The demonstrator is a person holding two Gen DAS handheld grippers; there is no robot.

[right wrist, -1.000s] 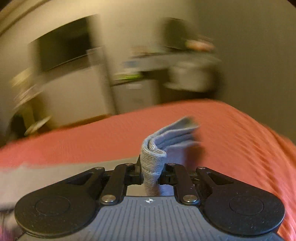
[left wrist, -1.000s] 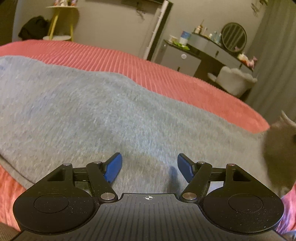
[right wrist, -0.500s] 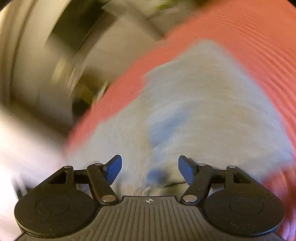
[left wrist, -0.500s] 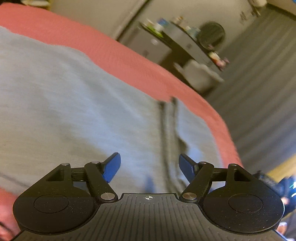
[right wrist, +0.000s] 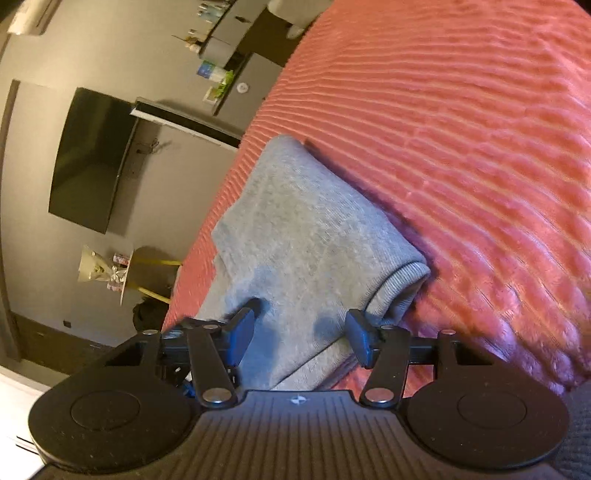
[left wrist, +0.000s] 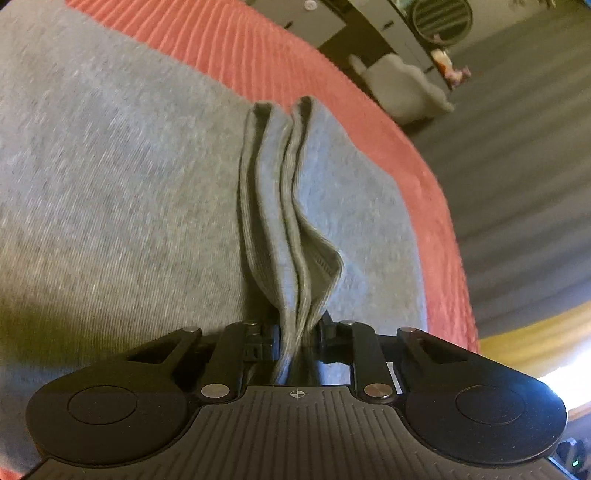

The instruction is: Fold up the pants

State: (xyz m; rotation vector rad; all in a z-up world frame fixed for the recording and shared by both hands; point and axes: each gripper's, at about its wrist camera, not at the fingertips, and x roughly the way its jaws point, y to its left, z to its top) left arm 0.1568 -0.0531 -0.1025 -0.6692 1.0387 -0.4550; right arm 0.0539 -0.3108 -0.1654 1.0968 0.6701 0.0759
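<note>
Grey knit pants (left wrist: 110,192) lie spread on a red ribbed bedspread (left wrist: 258,62). My left gripper (left wrist: 295,328) is shut on a bunched stack of the pants' ribbed hem edges (left wrist: 280,206), which stand up in layered folds in front of it. In the right wrist view the pants (right wrist: 303,229) lie folded on the bedspread (right wrist: 461,147), with a ribbed cuff (right wrist: 402,280) at the right corner. My right gripper (right wrist: 301,332) is open and empty, its blue pads just above the near part of the folded cloth.
The bed's edge drops off at the right in the left wrist view, with a dark dresser (left wrist: 354,33), a round mirror (left wrist: 441,16) and a pale chair (left wrist: 402,88) beyond. In the right wrist view a wall-mounted TV (right wrist: 88,162) and a yellow side table (right wrist: 147,266) stand past the bed.
My left gripper, open a moment ago, has closed on the pants' hem edges. My right gripper has let go of the cloth it held and now hovers open over the folded pants.
</note>
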